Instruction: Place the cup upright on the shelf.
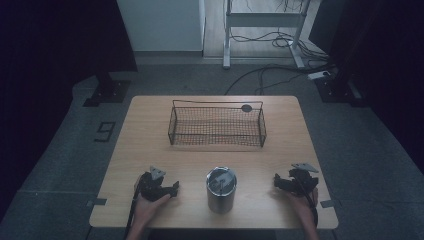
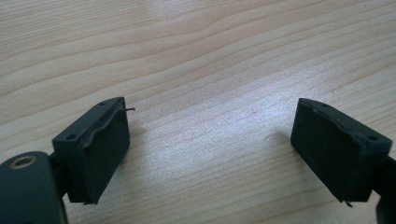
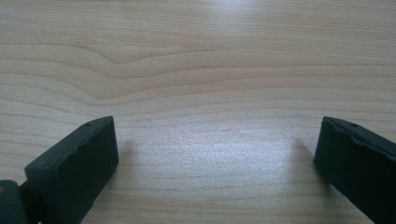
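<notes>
A: Setting: dim room, grey floor, pale wood tabletop (image 1: 150, 125). A wire basket (image 1: 217, 125) stands at the far middle; a metal tumbler (image 1: 221, 190) with a lid stands upright at the near middle, between the two hands and well apart from the basket.

B: Tool status?

A: Left tool (image 1: 167, 189) and right tool (image 1: 284, 183) both rest on the tabletop, jaws spread wide, nothing between them.

B: Step in hand?

A: Judged as the start position; no grasp yet made.

B: Next move?

A: Probably a reach inward to the tumbler. Its smooth round wall calls for a level, centred closure, so it does not tip.
</notes>
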The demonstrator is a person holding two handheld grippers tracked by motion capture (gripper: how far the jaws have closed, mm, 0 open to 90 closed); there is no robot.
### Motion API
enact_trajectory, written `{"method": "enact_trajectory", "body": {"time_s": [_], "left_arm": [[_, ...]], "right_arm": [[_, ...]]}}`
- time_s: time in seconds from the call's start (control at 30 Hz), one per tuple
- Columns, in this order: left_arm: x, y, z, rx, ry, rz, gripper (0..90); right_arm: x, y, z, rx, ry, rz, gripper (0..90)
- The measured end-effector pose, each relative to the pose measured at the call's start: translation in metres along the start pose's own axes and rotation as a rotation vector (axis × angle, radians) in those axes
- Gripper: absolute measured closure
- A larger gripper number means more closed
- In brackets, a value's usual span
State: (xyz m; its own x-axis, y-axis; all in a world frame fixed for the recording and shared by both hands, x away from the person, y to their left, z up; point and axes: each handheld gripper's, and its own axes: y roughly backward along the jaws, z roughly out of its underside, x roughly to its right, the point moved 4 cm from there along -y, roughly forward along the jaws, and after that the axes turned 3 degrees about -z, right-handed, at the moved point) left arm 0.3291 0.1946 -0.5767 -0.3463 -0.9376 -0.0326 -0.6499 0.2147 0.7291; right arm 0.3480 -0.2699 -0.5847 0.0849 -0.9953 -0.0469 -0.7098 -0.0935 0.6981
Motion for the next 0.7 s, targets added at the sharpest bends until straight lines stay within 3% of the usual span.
{"method": "enact_trajectory", "body": {"time_s": [0.7], "left_arm": [[-0.0012, -0.0005, -0.0003, -0.006, 0.01, -0.008, 9.4]], "right_arm": [[0.0014, -0.0007, -0.0007, 0.001, -0.012, 0.013, 0.0]]}}
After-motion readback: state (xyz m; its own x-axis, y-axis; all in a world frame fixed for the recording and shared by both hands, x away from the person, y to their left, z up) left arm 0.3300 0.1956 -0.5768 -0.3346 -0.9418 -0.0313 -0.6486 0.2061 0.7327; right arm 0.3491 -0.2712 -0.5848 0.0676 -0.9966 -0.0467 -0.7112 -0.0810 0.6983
